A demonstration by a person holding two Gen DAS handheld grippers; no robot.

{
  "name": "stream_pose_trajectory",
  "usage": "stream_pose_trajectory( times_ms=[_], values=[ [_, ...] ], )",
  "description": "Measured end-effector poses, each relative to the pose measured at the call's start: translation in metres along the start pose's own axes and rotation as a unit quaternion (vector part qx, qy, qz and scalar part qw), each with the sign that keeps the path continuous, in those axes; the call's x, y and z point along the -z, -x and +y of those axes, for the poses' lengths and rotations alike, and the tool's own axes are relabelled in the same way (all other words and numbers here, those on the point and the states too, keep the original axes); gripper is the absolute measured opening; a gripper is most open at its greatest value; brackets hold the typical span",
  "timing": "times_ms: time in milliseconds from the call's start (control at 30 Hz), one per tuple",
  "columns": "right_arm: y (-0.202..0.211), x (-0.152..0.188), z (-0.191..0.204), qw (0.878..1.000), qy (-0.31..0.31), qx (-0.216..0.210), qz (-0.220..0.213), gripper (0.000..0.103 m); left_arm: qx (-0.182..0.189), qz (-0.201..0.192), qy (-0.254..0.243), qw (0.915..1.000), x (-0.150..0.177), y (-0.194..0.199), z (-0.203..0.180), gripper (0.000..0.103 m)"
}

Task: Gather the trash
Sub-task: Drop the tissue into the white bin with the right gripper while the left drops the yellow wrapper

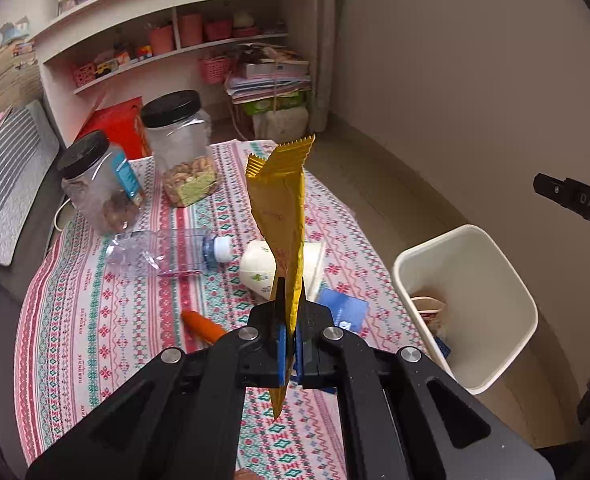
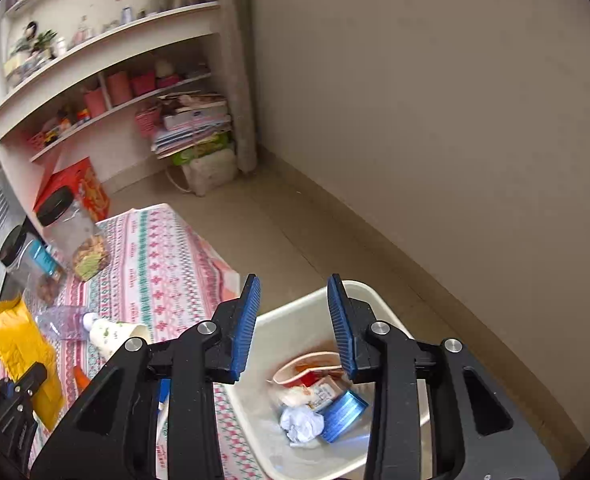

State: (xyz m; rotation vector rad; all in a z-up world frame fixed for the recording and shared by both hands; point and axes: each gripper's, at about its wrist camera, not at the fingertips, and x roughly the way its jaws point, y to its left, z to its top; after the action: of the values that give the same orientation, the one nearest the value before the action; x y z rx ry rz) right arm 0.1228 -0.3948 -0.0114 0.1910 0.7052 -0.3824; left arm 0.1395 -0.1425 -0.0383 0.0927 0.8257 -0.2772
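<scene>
Wrapper (image 1: 281, 216) pinched in left gripper (image 1: 291, 312), bin (image 1: 507, 340) beside table (image 1: 95, 320)

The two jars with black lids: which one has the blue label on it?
The jar nearer the striped cushion, at the table's edge. A blue label runs down its side. The other jar, farther back, has a pale green label at the bottom instead.

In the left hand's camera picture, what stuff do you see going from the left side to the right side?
Jar with the blue label → jar of nuts → clear plastic bottle lying down → yellow wrapper pinched in the left gripper → blue card → white bin.
</scene>
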Motion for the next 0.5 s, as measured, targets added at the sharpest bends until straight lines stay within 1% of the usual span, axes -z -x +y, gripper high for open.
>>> stream_pose_trajectory(
  times_ms=[33,133,200,233,267,333,400,467,500],
  values=[
    [0.001,-0.001,-0.005,1.000,-0.006,0.003,-0.001,0.045,0.002,0.000,-0.003,1.0000,0.000,-0.001,-0.005,0.003],
    [0.003,-0.003,-0.023,0.999,-0.032,0.010,-0.002,0.052,0.010,0.001,-0.012,0.9999,-0.001,-0.002,-0.020,0.003],
    [0.004,-0.005,-0.037,0.998,-0.054,0.020,-0.003,0.064,0.015,-0.001,-0.020,0.9997,-0.002,-0.001,-0.029,0.003],
    [0.005,-0.006,-0.042,0.998,-0.064,0.024,-0.005,0.069,0.020,-0.001,-0.023,0.9995,-0.002,-0.002,-0.035,0.003],
    [0.007,-0.007,-0.046,0.997,-0.071,0.028,-0.007,0.072,0.026,0.001,-0.023,0.9994,-0.003,-0.003,-0.041,0.003],
    [0.010,-0.008,-0.058,0.995,-0.091,0.039,-0.012,0.084,0.042,0.008,-0.021,0.9989,-0.003,-0.007,-0.052,0.003],
    [0.013,-0.009,-0.067,0.993,-0.108,0.047,-0.018,0.089,0.056,0.016,-0.021,0.9981,-0.003,-0.012,-0.064,0.003],
    [0.015,-0.010,-0.077,0.991,-0.124,0.053,-0.021,0.090,0.078,0.023,-0.027,0.9963,-0.003,-0.017,-0.080,0.003],
    [0.015,-0.010,-0.083,0.989,-0.133,0.056,-0.022,0.093,0.095,0.026,-0.030,0.9947,-0.003,-0.019,-0.088,0.003]
  ],
)
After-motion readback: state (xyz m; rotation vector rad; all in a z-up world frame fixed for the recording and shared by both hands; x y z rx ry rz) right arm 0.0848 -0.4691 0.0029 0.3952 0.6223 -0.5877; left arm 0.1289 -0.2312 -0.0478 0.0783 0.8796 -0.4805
